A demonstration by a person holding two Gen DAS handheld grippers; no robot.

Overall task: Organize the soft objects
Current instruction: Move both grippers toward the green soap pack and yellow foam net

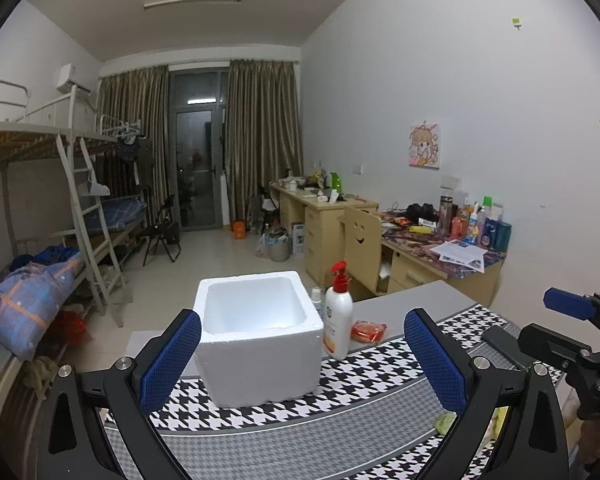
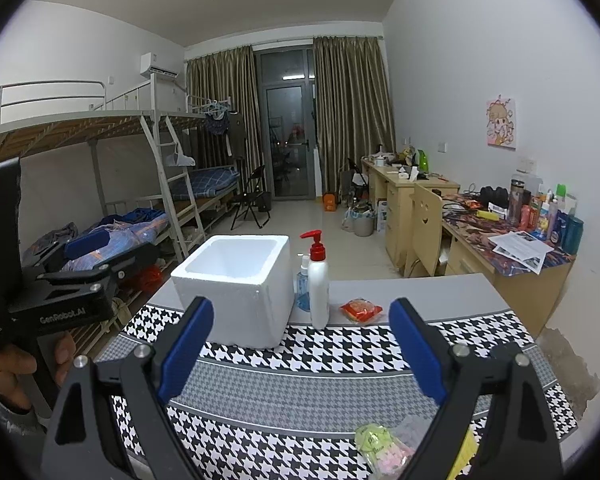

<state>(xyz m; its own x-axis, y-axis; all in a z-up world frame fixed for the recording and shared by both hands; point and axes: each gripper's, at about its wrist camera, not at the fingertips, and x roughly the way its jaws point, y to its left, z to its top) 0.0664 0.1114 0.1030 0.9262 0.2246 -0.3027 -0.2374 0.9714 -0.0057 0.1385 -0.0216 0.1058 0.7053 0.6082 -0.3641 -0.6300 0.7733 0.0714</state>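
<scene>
An empty white foam box [image 1: 256, 336] [image 2: 236, 284] stands on the houndstooth table mat [image 2: 300, 392]. Right of it lies a small orange-red packet [image 1: 368, 331] [image 2: 361, 309]. A clear bag of yellow-green and pink soft pieces [image 2: 384, 444] lies at the near edge, under my right gripper [image 2: 302, 350], which is open and holds nothing. My left gripper [image 1: 304, 360] is open too, hanging just in front of the box. Each gripper shows at the side of the other's view: the right gripper [image 1: 560, 320] and the left gripper [image 2: 84, 256], held by a hand [image 2: 20, 360].
A white pump bottle with a red head [image 1: 338, 316] [image 2: 319, 288] and a small blue bottle [image 2: 303, 288] stand against the box's right side. Beyond the table are wooden desks [image 2: 480, 248] on the right and bunk beds [image 2: 140, 184] on the left.
</scene>
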